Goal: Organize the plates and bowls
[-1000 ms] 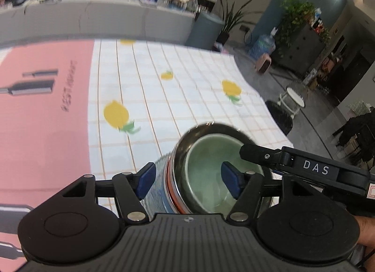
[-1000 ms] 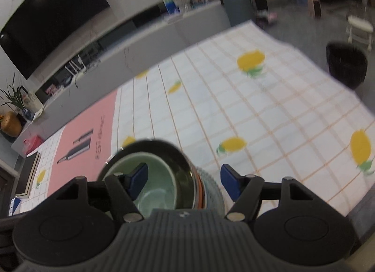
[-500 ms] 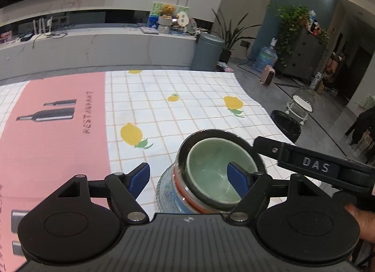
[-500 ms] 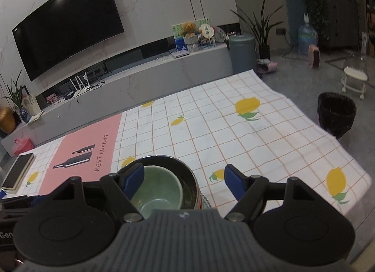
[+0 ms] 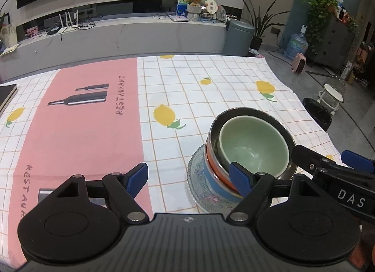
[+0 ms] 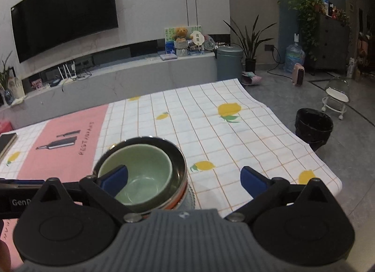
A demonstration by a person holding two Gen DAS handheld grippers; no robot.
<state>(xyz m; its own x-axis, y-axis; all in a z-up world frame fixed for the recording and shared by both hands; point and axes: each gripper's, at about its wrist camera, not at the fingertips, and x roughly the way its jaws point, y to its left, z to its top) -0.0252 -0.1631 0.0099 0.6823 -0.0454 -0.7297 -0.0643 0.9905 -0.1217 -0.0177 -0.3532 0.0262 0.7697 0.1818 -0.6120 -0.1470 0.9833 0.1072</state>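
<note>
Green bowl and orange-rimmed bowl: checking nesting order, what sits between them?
The steel bowl sits between green bowl and orange-rimmed bowl, per left wrist view.

Pale green bowl [image 5: 254, 149] in steel bowl [image 5: 279, 119]; orange, blue bowls beneath; white checked lemon-print tablecloth [image 5: 211, 98], pink panel.

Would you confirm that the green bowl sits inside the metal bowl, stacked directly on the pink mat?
Not quite: the left wrist view shows the green bowl inside the metal bowl, but the stack stands on the white checked tablecloth, beside the pink mat.
</note>
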